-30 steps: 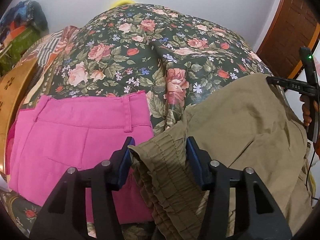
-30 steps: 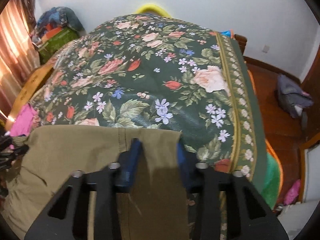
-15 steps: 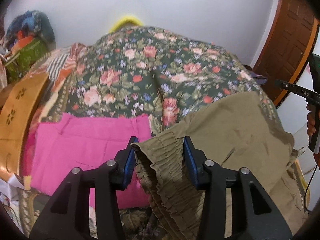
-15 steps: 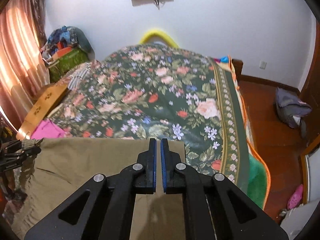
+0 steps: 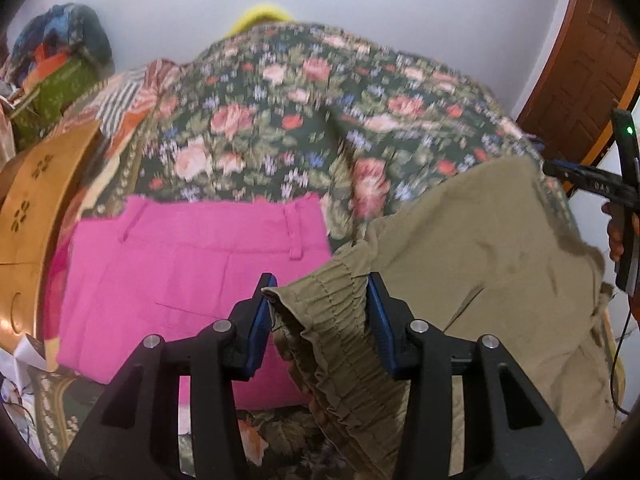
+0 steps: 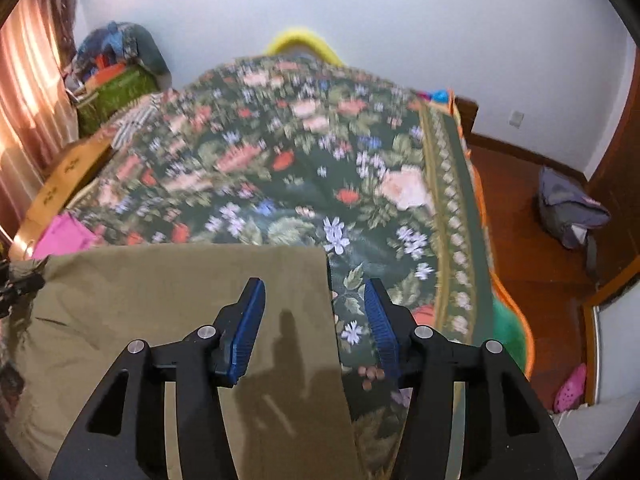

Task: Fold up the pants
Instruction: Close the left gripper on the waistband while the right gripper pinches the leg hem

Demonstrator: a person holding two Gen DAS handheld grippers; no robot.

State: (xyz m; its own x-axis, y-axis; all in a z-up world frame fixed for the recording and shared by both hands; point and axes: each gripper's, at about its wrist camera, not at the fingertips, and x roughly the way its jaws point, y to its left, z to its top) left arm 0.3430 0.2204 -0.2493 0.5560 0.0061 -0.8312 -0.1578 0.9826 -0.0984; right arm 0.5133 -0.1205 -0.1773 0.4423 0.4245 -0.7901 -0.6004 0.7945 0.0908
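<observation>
nearest the left camera, the left gripper [image 5: 318, 312] has its blue fingers [image 5: 258, 326] pinching the gathered elastic waistband of the olive pants [image 5: 480, 264], the ruffled band bunched between both pads. in the right view the right gripper [image 6: 314, 320] has its fingers [image 6: 248, 330] spreading apart, the straight side edge of the olive pants lying under the gap with nothing pressed on it (its shadow falls on the cloth). the pants lie flat across the near edge of the bed [image 6: 304, 184], reaching from the left gripper to the right one. just beside them, toward the near left corner of the bed, sit folded pink pants [image 5: 188, 276]. the flowered bedspread runs on to the far edge, where a yellow headboard [image 6: 304, 42] meets the white wall. a wooden door [image 5: 580, 76] stands at far right.
</observation>
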